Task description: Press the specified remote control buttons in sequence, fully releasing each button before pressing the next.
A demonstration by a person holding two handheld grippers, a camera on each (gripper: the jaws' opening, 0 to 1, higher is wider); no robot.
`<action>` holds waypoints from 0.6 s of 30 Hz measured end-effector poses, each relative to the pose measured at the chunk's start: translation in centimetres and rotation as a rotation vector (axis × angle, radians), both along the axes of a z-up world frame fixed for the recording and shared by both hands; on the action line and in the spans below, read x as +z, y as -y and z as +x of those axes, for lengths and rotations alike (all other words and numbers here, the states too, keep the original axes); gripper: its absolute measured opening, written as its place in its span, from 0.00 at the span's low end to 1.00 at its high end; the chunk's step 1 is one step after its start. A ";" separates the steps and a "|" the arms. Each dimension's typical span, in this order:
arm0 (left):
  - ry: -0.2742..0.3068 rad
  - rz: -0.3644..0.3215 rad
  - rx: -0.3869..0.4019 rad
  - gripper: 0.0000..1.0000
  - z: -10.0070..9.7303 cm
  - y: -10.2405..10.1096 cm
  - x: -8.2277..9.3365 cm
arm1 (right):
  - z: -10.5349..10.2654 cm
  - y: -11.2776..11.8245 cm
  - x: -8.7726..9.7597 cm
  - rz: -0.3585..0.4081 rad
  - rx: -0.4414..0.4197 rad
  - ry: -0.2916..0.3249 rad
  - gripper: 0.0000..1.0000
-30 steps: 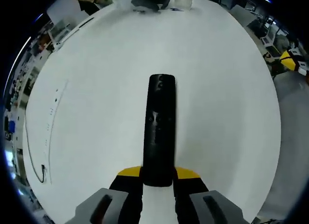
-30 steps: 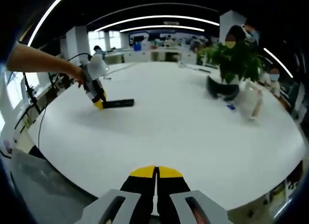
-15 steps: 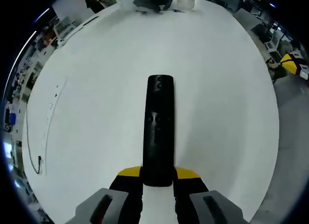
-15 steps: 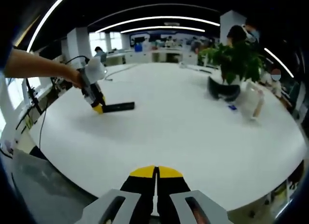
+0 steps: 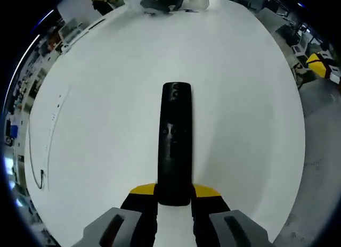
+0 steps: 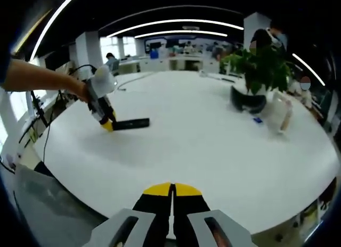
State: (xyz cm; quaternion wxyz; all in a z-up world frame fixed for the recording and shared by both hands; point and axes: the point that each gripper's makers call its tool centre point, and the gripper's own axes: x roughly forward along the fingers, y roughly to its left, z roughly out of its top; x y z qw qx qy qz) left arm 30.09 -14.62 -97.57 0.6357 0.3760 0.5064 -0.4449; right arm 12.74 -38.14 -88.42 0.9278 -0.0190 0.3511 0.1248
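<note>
The left tongs (image 5: 174, 196) still clamp the remote (image 5: 175, 140) on the table (image 5: 106, 98); nothing changed. The right tongs (image 6: 171, 196) stay pressed together, far away, so no button pressed yet.

The remote (image 5: 176, 143) lies flat on the table (image 5: 106, 98), its near end between the jaws of the left gripper (image 5: 175, 196). In the right gripper view, that remote (image 6: 130, 123) sits toward the table's left side, while a potted plant (image 6: 249, 76) and what seems a clear container (image 6: 279, 115) stand at the right, well apart from it. The right gripper (image 6: 171, 191) hangs over the near table edge.
</note>
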 end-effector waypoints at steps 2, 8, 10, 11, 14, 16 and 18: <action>-0.001 0.005 -0.002 0.23 -0.2 0.1 0.0 | 0.0 0.0 0.0 0.003 0.000 -0.003 0.00; 0.001 0.010 0.004 0.23 -1.0 0.3 0.0 | 0.0 -0.1 -0.1 0.001 0.007 -0.006 0.00; 0.000 0.016 -0.008 0.23 -1.2 0.5 0.0 | 0.0 -0.1 0.0 0.000 0.010 -0.002 0.00; 0.000 0.020 -0.012 0.23 -1.3 0.5 0.0 | 0.0 -0.2 0.0 0.002 0.011 -0.002 0.00; -0.003 0.032 -0.018 0.23 -1.6 0.7 0.0 | 0.0 -0.2 -0.1 0.000 0.015 -0.008 0.00; -0.004 0.032 -0.020 0.23 -1.6 0.6 0.0 | 0.0 -0.2 -0.1 -0.001 0.016 -0.006 0.00; -0.004 0.029 -0.025 0.23 -1.9 0.7 0.0 | 0.0 -0.2 -0.1 0.002 0.017 -0.008 0.00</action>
